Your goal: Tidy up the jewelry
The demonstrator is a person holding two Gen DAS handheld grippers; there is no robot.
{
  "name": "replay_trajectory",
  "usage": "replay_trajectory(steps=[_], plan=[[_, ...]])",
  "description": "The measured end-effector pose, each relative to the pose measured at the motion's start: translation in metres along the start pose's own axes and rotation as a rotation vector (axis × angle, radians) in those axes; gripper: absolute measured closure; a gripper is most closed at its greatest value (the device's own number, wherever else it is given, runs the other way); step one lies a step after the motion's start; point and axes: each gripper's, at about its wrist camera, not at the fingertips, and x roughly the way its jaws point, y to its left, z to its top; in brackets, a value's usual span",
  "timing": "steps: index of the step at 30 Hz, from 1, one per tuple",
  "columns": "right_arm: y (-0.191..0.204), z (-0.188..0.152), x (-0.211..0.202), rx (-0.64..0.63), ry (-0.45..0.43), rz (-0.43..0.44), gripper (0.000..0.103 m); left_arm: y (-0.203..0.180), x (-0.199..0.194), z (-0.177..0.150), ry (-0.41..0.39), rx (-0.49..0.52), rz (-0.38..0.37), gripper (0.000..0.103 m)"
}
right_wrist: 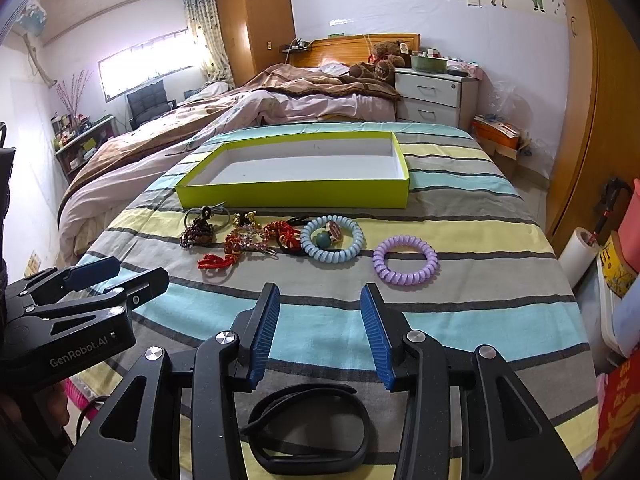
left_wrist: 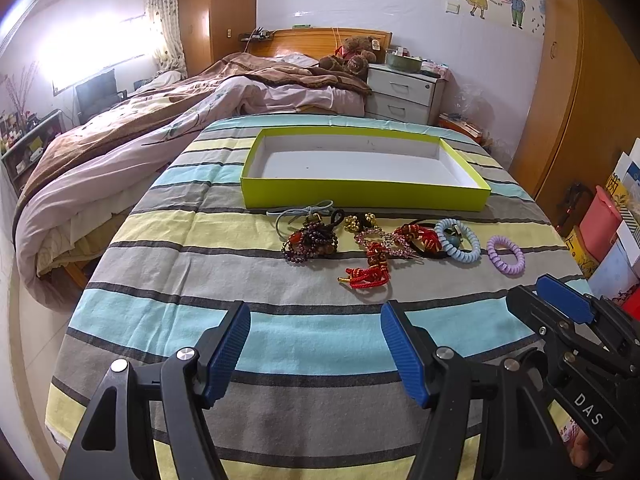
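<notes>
A shallow lime-green box (left_wrist: 362,196) (right_wrist: 292,196), white inside and empty, stands on the striped cloth. In front of it lies a row of jewelry: a dark bead bracelet (left_wrist: 310,242) (right_wrist: 196,232), a red knotted cord (left_wrist: 368,274) (right_wrist: 218,258), a pink rhinestone clip (left_wrist: 380,240), a light-blue coil band (left_wrist: 458,244) (right_wrist: 332,238) and a purple coil band (left_wrist: 505,255) (right_wrist: 405,260). My left gripper (left_wrist: 315,312) (right_wrist: 132,270) is open and empty, near side of the row. My right gripper (right_wrist: 320,294) (left_wrist: 556,300) is open and empty, just short of the purple band.
A black band (right_wrist: 308,424) lies on the cloth under my right gripper. A bed (left_wrist: 160,120) runs along the left. White drawers (left_wrist: 404,92) stand at the back. Boxes and a paper roll (right_wrist: 578,256) crowd the right side by the wooden wardrobe.
</notes>
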Motion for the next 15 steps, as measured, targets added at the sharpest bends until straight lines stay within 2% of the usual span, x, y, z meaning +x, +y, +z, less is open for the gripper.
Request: replay_trajectory(steps=[15], plan=[[0.0003,-0.0015,0.0008,0.001,-0.003,0.000,0.060,0.0008,-0.0009,-0.0013,0.002,-0.002,0.001,0.036]])
